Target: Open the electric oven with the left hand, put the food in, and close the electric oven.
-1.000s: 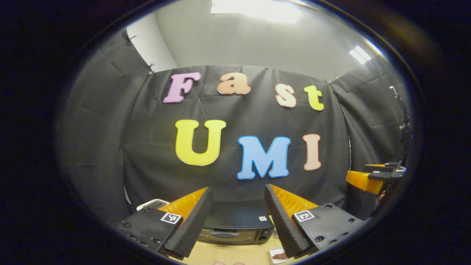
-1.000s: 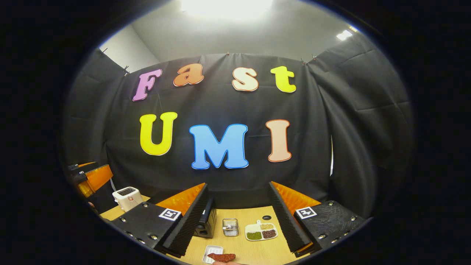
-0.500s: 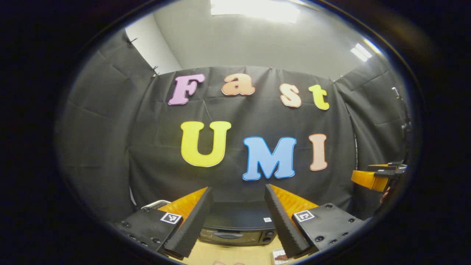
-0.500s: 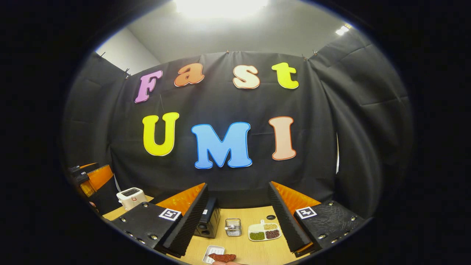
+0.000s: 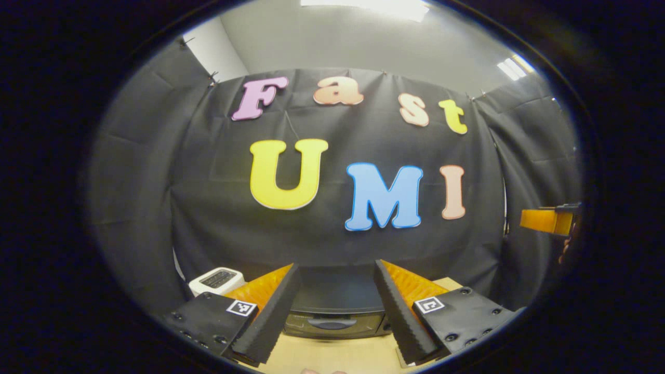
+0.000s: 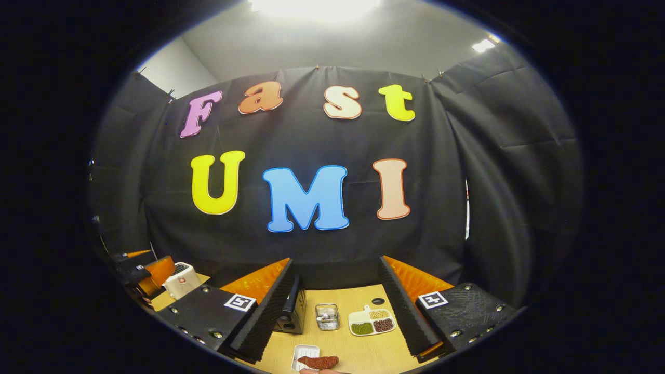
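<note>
The black electric oven (image 5: pixel 332 304) stands on the wooden table straight ahead in the left gripper view, its door shut and the handle (image 5: pixel 330 323) facing me. My left gripper (image 5: pixel 336 266) is open, its fingers framing the oven from a short way off. In the right gripper view the oven (image 6: pixel 294 310) shows side-on behind the left finger. A reddish-brown piece of food (image 6: pixel 318 361) lies on a small white tray (image 6: pixel 304 353) at the bottom edge. My right gripper (image 6: pixel 336 261) hangs open above the table, holding nothing.
A white toaster (image 5: pixel 217 280) stands left of the oven. A small metal basket (image 6: pixel 327 317) and a white divided plate of beans (image 6: pixel 370 322) sit mid-table. The other gripper shows at each view's edge: right gripper (image 5: pixel 545 221), left gripper (image 6: pixel 150 270).
The left gripper has tipped down and moved nearer the oven, which now looks larger. The right gripper view has barely shifted; the left gripper sits lower in it.
</note>
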`<action>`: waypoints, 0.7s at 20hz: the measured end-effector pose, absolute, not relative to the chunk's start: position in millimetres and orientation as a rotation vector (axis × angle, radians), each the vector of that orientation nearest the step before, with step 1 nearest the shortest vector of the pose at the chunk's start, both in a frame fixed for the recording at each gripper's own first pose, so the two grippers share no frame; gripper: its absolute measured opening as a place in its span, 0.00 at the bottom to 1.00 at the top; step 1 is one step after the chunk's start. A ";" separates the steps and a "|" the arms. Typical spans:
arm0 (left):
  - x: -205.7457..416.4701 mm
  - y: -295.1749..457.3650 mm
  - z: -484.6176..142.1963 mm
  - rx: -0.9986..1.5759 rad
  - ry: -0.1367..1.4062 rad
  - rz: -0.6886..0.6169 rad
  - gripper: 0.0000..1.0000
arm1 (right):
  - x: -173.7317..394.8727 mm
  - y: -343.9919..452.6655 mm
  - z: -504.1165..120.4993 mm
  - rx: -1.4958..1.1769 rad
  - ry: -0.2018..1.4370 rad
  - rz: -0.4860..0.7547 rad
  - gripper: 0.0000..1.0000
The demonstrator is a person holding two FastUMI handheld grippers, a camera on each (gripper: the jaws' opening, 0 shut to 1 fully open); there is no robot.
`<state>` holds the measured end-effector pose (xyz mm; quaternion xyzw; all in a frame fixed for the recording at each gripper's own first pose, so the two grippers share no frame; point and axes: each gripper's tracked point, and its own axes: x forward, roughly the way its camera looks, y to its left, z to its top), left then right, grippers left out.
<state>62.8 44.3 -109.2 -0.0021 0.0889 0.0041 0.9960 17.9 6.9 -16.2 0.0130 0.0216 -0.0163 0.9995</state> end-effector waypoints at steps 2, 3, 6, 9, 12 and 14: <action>81.3 47.7 -137.0 0.000 0.227 -0.012 0.99 | 17.2 11.2 -16.8 0.026 0.047 -0.047 0.98; 89.5 47.9 -151.1 0.000 0.252 -0.024 0.99 | 17.9 12.4 -16.9 0.023 0.049 -0.054 0.98; 113.7 47.3 -185.7 -0.009 0.312 -0.044 0.97 | 23.1 14.8 -22.7 0.009 0.062 -0.071 0.98; 133.5 49.9 -235.2 -0.007 0.397 -0.048 0.93 | 28.6 15.7 -31.4 0.006 0.086 -0.079 0.98; 146.6 51.6 -282.7 -0.009 0.487 -0.036 0.95 | 35.4 13.8 -44.4 -0.002 0.122 -0.084 0.98; 152.1 50.7 -300.8 -0.014 0.523 -0.031 0.99 | 37.1 12.8 -50.0 -0.003 0.135 -0.087 0.98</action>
